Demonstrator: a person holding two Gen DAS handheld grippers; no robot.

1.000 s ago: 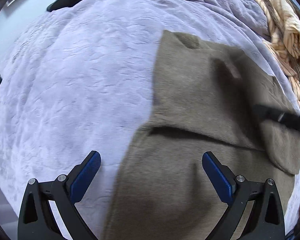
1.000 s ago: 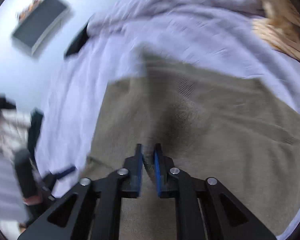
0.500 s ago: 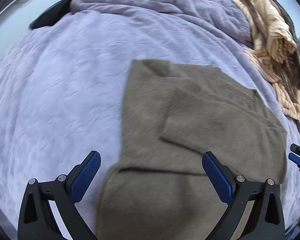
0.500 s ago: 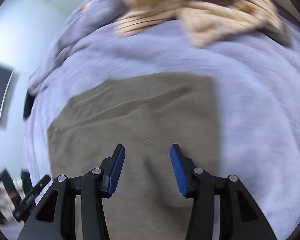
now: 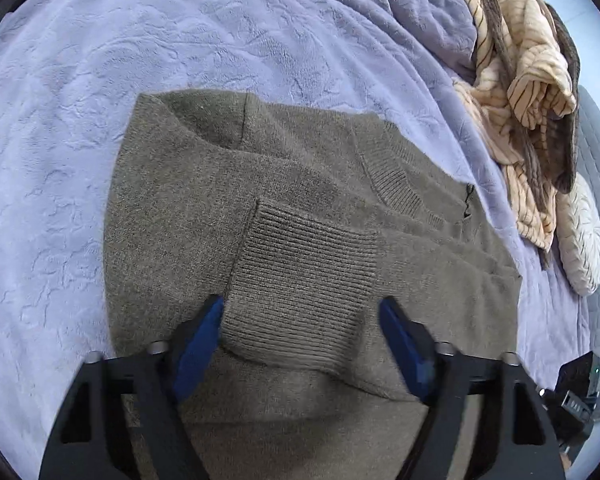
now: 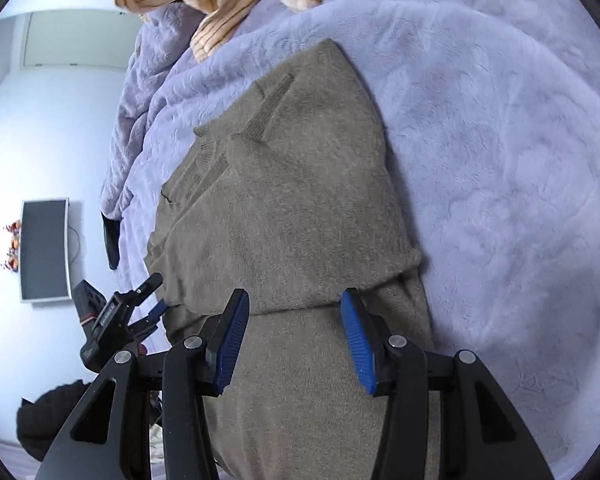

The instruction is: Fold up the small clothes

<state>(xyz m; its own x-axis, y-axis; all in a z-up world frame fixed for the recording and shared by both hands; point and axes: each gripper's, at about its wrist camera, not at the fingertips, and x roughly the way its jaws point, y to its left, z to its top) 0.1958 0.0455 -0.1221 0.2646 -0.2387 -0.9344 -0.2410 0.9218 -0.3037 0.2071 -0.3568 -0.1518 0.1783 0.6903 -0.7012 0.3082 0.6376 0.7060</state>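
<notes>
Lavender bedspread [image 5: 80, 128] carries the olive sweater [image 5: 172, 200], sleeves already folded across its body; lengthwise fold judged remaining. Left gripper [image 5: 300, 332], jaws just been closing, straddles the ribbed cuff [image 5: 300, 280] ungripped; right gripper [image 6: 296, 340] spread, empty, above the sweater's lower part.

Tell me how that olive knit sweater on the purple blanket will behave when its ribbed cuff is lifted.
The sweater looks soft and floppy: its folded layers sag flat on the blanket, so it would likely drape. The ribbed cuff, between the closing left gripper pads, probably stretches. The fuzzy knit should grip, not slip.
</notes>
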